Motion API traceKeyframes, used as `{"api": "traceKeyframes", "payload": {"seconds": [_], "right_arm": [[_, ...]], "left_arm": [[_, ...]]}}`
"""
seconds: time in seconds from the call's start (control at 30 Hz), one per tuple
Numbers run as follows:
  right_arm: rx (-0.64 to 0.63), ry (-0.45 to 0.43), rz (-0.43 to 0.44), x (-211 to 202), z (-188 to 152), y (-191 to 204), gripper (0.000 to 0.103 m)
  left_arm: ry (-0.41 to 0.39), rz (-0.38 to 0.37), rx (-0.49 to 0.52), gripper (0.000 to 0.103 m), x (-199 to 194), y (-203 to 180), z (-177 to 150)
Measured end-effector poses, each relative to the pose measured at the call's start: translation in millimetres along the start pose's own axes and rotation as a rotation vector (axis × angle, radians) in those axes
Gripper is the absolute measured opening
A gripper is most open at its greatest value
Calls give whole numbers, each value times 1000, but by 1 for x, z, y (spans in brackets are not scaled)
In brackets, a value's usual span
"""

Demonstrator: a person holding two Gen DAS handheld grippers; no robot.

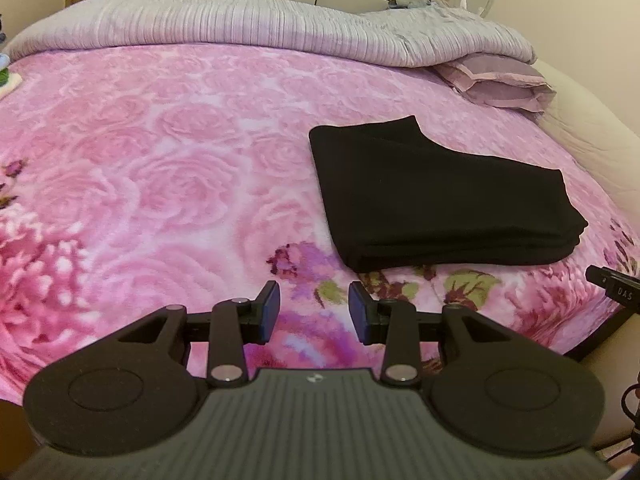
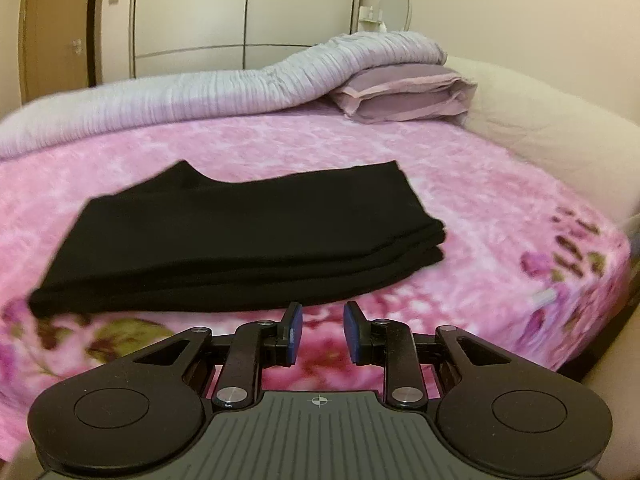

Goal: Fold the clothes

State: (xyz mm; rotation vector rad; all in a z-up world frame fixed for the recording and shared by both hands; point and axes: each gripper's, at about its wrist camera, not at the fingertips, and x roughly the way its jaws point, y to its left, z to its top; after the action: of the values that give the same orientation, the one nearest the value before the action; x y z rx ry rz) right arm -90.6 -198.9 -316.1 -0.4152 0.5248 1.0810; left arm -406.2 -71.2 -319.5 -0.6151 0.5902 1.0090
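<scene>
A black garment [image 1: 436, 200] lies folded in a flat, layered stack on the fuzzy pink rose-print blanket [image 1: 160, 160], near the bed's front edge. Both grippers hang apart from it, empty: the left gripper [image 1: 314, 312] has its jaws parted moderately, and the right gripper [image 2: 322, 334] a little narrower. A ribbed grey quilt [image 1: 248, 26] is bunched along the far edge over a mauve pillow [image 2: 404, 96]. Only the left view catches the right gripper's tip at the blanket's right edge.
</scene>
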Motion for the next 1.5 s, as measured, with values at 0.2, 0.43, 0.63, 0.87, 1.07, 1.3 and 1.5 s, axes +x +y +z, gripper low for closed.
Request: {"api": "traceKeyframes", "payload": {"seconds": [0.2, 0.43, 0.63, 0.87, 1.07, 1.3, 1.5], "right_arm": [[-70, 6, -7, 19, -1, 4, 31], [-386, -90, -15, 29, 0, 41, 50], [-671, -175, 103, 27, -15, 91, 54], [-1005, -201, 205, 36, -55, 147, 54], [-1054, -219, 268, 43, -66, 173, 54], [-1146, -309, 287, 51, -71, 214, 54], [-1143, -332, 310, 62, -68, 227, 51]], "left_arm": [[21, -35, -13, 33, 19, 5, 6], [42, -47, -42, 33, 29, 21, 6], [46, -44, -89, 33, 32, 39, 6], [62, -54, -103, 33, 31, 52, 1], [70, -55, -135, 33, 36, 63, -1], [60, -51, -152, 33, 38, 71, 3], [62, -55, -161, 33, 41, 73, 5]]}}
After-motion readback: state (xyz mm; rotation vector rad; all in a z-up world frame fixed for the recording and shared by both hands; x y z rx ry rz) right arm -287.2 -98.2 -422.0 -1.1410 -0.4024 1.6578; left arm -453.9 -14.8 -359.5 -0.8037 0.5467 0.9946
